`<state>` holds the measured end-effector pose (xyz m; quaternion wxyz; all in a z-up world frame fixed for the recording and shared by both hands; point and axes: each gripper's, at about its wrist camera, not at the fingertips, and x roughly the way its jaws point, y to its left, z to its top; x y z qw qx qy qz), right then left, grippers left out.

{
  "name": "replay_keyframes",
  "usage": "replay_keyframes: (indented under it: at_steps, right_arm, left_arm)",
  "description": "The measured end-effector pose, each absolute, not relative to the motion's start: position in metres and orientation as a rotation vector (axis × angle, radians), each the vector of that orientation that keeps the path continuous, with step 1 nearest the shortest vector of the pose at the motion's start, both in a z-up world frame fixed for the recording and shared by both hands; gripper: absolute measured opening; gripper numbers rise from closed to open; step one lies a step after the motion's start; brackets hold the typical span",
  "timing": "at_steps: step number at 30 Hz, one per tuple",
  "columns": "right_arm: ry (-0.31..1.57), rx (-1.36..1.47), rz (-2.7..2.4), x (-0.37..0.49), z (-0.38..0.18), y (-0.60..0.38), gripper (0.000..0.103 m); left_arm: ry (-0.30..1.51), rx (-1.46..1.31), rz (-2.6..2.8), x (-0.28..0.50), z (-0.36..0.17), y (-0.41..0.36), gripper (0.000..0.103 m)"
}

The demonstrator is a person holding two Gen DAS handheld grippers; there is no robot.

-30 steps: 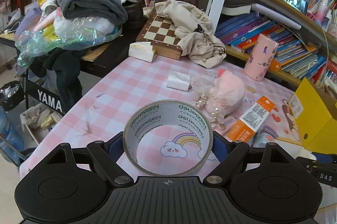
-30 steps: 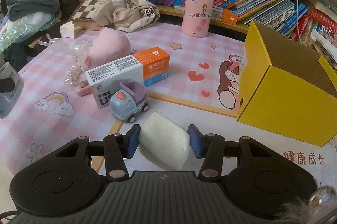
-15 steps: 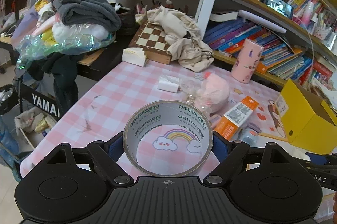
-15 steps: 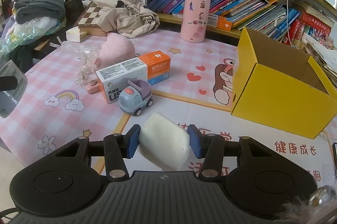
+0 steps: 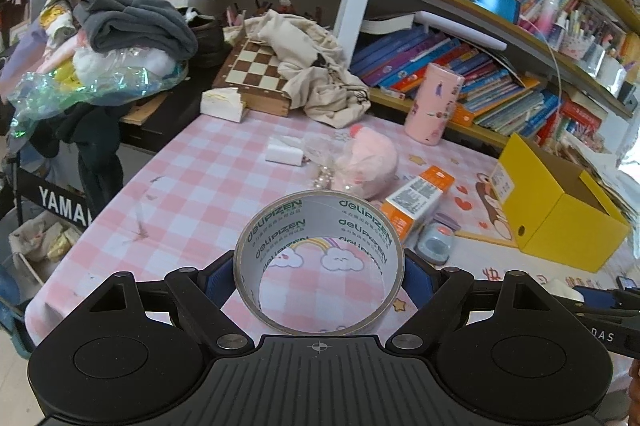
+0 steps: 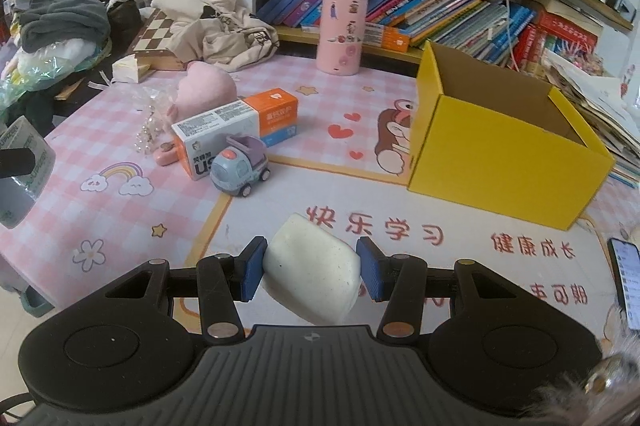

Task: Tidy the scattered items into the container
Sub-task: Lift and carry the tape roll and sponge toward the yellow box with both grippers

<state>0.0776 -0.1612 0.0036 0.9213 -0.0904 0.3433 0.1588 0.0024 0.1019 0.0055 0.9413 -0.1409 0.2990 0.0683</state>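
Both tools are loaded and lifted off the table: the left gripper (image 5: 319,268) is clamped on one roll of tape (image 5: 319,260), standing on edge with its hole facing forward, and the right gripper (image 6: 312,272) squeezes one white block of soap (image 6: 311,268) between its blue pads. What matters next is the single yellow box (image 6: 500,149), open at the top, sitting ahead and to the right of both. From the right-hand view it lies much nearer, just across the printed mat, so that hand looks likely to drop first; the left has to cross further rightward. Between here and the box four items lie scattered: one toy truck (image 6: 239,167), one orange-and-white carton (image 6: 236,125) lying lengthwise toward the left, one string of beads (image 6: 147,133), one pink plush (image 6: 206,91). Further back stands one pink cup (image 6: 341,29).
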Motion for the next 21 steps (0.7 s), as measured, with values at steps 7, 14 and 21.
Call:
replay_keyframes:
  at_steps: [7, 14, 21]
  right_arm:
    - [0.707, -0.173, 0.288, 0.068, 0.005, -0.17, 0.047]
    - [0.711, -0.173, 0.262, 0.061, 0.005, -0.178, 0.047]
    - [0.713, -0.168, 0.239, 0.057, 0.005, -0.185, 0.047]
  left_arm:
    - [0.616, -0.278, 0.092, 0.001, 0.005, 0.094, 0.084]
    - [0.622, -0.272, 0.048, -0.001, 0.003, 0.083, 0.084]
    - [0.624, -0.27, 0.029, 0.001, 0.002, 0.079, 0.084]
